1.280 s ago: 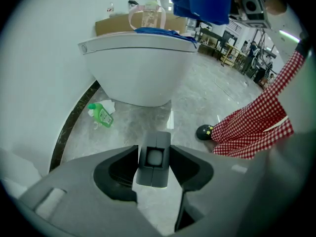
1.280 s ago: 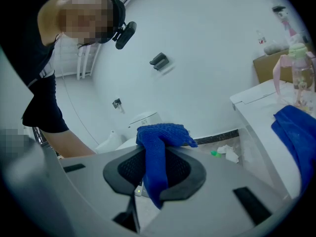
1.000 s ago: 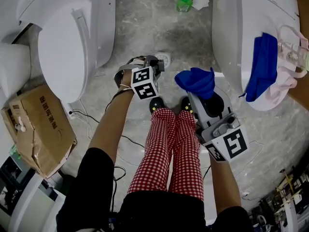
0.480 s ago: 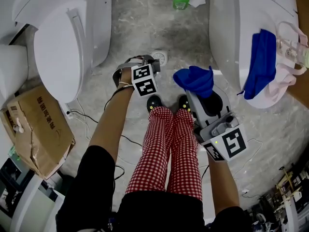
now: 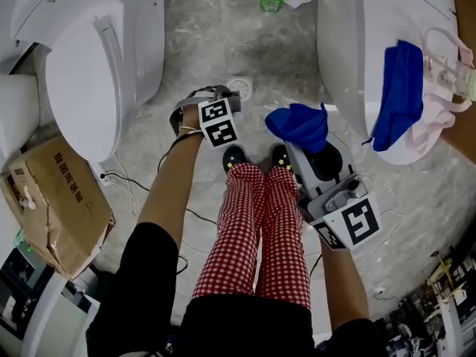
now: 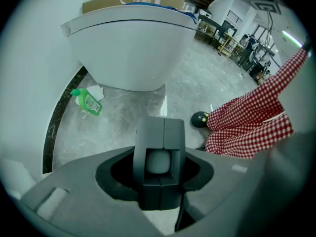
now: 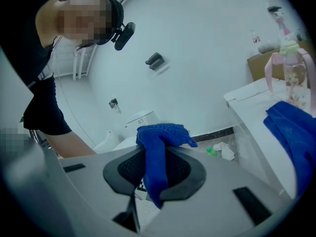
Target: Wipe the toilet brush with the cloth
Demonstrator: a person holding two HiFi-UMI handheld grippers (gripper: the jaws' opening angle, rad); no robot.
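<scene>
Two blue cloths, two toilets: held cloth (image 5: 301,123) clamped in right gripper (image 5: 303,141), draped over jaw tips; spare cloth (image 5: 398,95) on toilet (image 5: 357,43) right of it; second toilet (image 5: 82,58) left of left gripper (image 6: 163,127), jaws pressed together.

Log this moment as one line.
left gripper: shut on pale handle | right gripper: shut on blue cloth | wiping: not yet begun

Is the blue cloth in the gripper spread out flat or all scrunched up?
Scrunched up. The right gripper pinches the blue cloth, which bunches into a lump above the jaws, one end hanging down.
</scene>
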